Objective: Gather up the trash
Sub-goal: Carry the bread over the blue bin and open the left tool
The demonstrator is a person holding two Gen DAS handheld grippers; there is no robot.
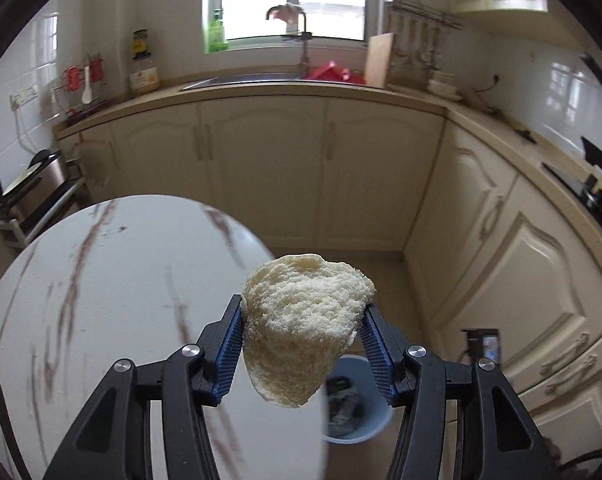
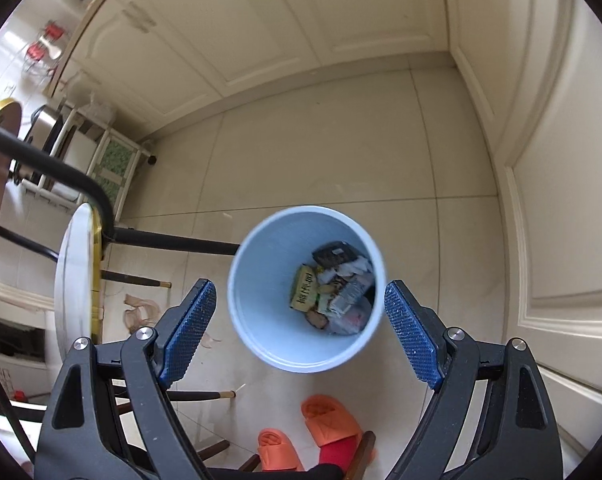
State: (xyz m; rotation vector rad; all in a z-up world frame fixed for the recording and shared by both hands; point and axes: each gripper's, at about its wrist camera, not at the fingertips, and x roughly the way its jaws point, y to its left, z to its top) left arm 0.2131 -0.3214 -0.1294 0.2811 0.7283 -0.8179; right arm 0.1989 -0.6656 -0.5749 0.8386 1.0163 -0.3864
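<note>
Bread piece point(image 1: 305, 328), pale and crumbly, sits pinched between the left gripper point(image 1: 303, 344) pads, lifted off the marble table point(image 1: 101, 280) so it can travel toward the blue bin point(image 1: 375, 424) on the floor, near right.

Right gripper point(image 2: 301, 328) hangs empty, jaws wide, over the trash bin point(image 2: 261, 280), already holding wrappers.
</note>
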